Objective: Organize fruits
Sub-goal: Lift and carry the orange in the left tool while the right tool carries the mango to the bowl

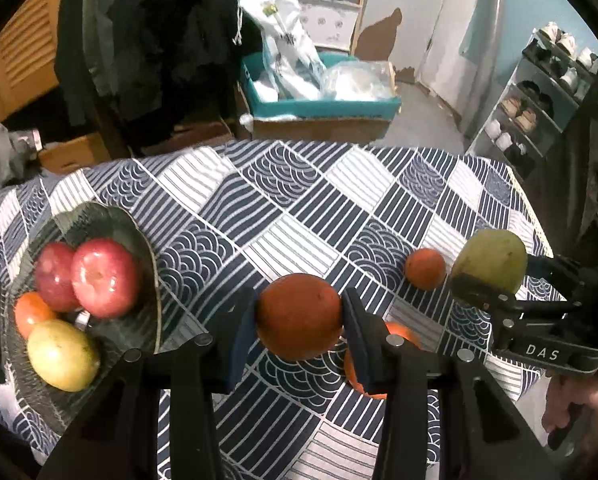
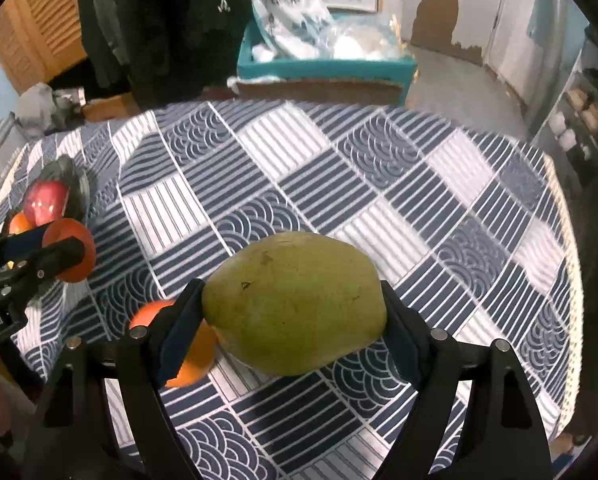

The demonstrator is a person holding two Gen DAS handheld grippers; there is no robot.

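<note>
You have both fruits lifted off the cloth: your left gripper [image 1: 299, 316] clamps an orange [image 1: 299, 318], your right gripper [image 2: 295, 312] clamps the green mango [image 2: 295, 304]. Next comes the carry left to the dark bowl [image 1: 139, 232], already holding 4 fruits. The open cloth between gives room; mind its raised rim and the 2 oranges left on the tablecloth [image 1: 283, 208].

two black hand-held grippers, the left gripper [image 1: 299, 316] and the right gripper [image 2: 295, 308], each with angular black arms, round silver screws at the joints and dark blue pads inside the fingers [image 1: 241, 340], one body lettered "das" in white, the other "obot.ai".
</note>
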